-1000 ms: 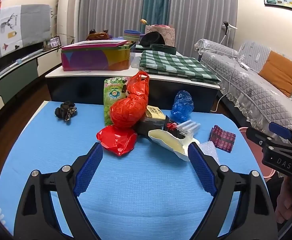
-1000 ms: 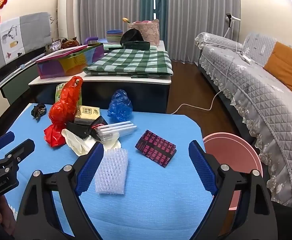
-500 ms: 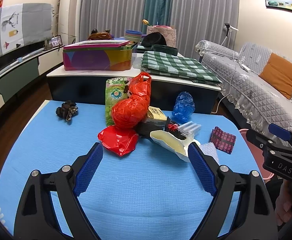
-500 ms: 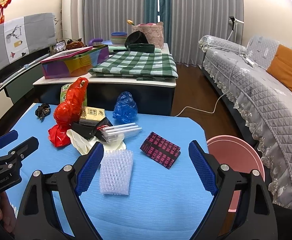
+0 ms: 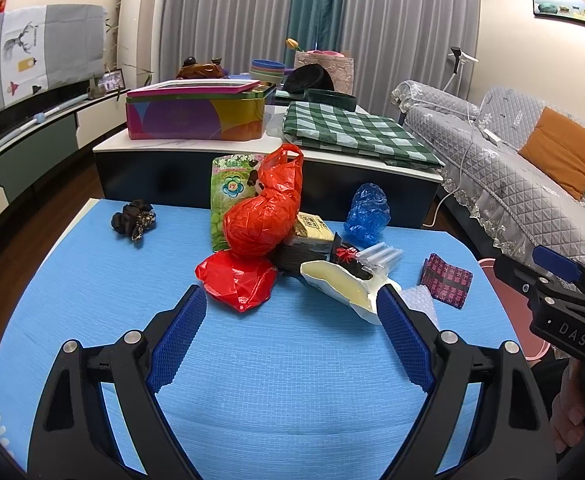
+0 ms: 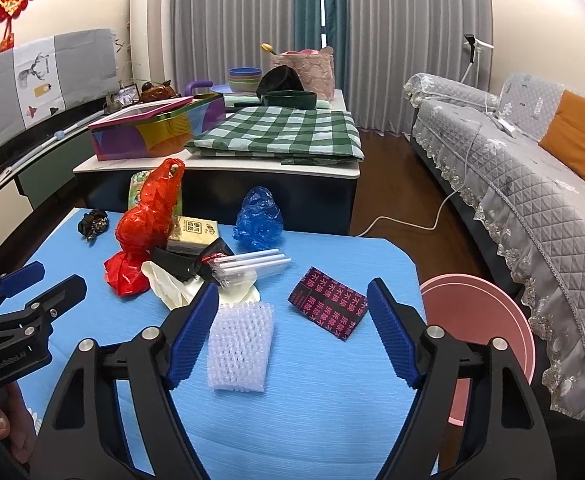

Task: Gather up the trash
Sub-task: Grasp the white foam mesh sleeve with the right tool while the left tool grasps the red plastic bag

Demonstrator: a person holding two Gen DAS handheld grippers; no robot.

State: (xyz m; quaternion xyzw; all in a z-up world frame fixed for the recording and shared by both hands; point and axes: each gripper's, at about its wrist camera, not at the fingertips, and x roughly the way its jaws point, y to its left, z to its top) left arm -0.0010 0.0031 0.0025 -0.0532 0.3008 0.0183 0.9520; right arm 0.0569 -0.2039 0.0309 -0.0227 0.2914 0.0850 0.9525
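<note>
Both tools hover over the blue mat (image 6: 332,420), nothing gripped. The left gripper (image 5: 292,320) gapes wide in front of the crumpled red plastic bag (image 5: 238,282). The right gripper (image 6: 292,332) is closing, its jaws framing the white foam fruit net (image 6: 240,350) without pressing it, which looks like the first pick. The trash lies heaped mid-mat, within easy reach. The round pink bin (image 6: 488,320) waits beside the mat's right edge, seemingly empty.
</note>
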